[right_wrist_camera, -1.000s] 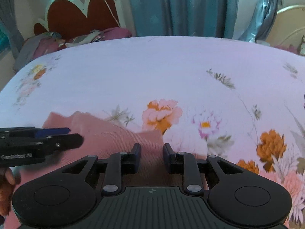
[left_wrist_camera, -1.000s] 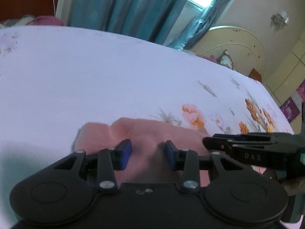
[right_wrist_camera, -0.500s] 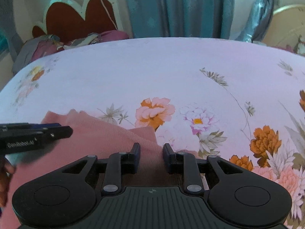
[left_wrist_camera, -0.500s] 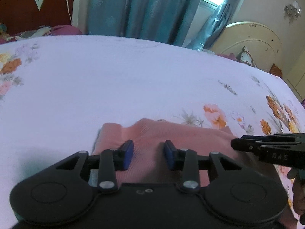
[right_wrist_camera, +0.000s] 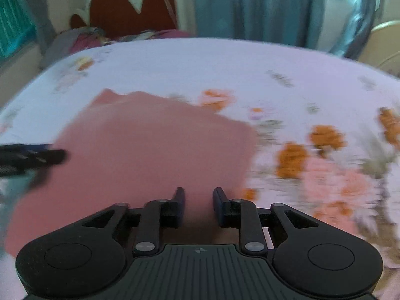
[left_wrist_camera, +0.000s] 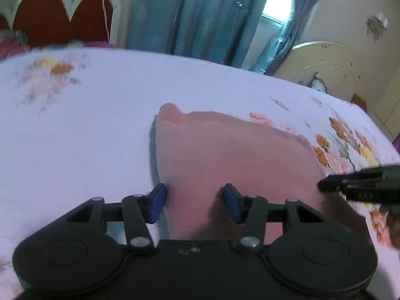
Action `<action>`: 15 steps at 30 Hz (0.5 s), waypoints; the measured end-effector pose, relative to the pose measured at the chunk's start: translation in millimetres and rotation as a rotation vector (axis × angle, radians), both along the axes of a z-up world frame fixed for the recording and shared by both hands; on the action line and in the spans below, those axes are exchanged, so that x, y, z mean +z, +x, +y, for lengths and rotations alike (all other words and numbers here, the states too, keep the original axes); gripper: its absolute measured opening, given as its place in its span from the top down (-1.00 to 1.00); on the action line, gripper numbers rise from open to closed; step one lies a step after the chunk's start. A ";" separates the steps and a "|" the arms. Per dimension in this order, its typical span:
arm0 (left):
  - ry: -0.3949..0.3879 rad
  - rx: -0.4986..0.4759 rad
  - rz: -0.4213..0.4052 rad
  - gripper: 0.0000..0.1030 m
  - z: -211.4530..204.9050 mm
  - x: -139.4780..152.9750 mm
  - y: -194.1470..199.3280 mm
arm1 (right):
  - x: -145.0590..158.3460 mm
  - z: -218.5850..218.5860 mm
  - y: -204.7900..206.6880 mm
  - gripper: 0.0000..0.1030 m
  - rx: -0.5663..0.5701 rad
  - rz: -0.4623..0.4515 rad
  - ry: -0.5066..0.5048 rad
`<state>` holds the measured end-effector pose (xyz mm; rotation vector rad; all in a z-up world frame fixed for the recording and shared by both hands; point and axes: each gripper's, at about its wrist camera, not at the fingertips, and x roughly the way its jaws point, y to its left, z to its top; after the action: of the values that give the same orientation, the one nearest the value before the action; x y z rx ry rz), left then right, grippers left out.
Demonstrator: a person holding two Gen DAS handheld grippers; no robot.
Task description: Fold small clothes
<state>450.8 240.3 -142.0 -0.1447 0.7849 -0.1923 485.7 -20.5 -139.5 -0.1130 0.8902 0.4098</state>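
A small pink ribbed garment (left_wrist_camera: pixel 225 155) lies on the floral bed sheet (left_wrist_camera: pixel 87 125). My left gripper (left_wrist_camera: pixel 195 200) is open, its blue pads on either side of the garment's near left edge. My right gripper (right_wrist_camera: pixel 198 203) is open with a narrower gap over the garment's (right_wrist_camera: pixel 150 150) near right part. Each gripper shows in the other's view: the right gripper (left_wrist_camera: pixel 360 185) at the right edge, the left gripper (right_wrist_camera: pixel 32 157) at the left edge. The right wrist view is blurred.
The bed sheet (right_wrist_camera: pixel 250 70) is white with orange and pink flowers. A red scalloped headboard (left_wrist_camera: pixel 50 20) and piled clothes (right_wrist_camera: pixel 105 40) are at the far side. Blue curtains (left_wrist_camera: pixel 200 15) hang behind, and a cream headboard (left_wrist_camera: pixel 330 67) stands at the far right.
Both grippers have pulled back and risen, so more of the pink garment shows in front of them. The left gripper's jaws have opened wider. The right view has become blurred.
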 end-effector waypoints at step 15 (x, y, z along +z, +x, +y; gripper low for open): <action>0.033 -0.030 0.002 0.42 -33.9 -2.0 -98.3 | 1.5 -20.2 -92.8 0.52 0.111 -0.047 -0.047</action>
<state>352.6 206.3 -144.0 -0.1024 0.7926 -0.2073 392.9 -40.7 -138.0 -0.2156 0.8502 0.4880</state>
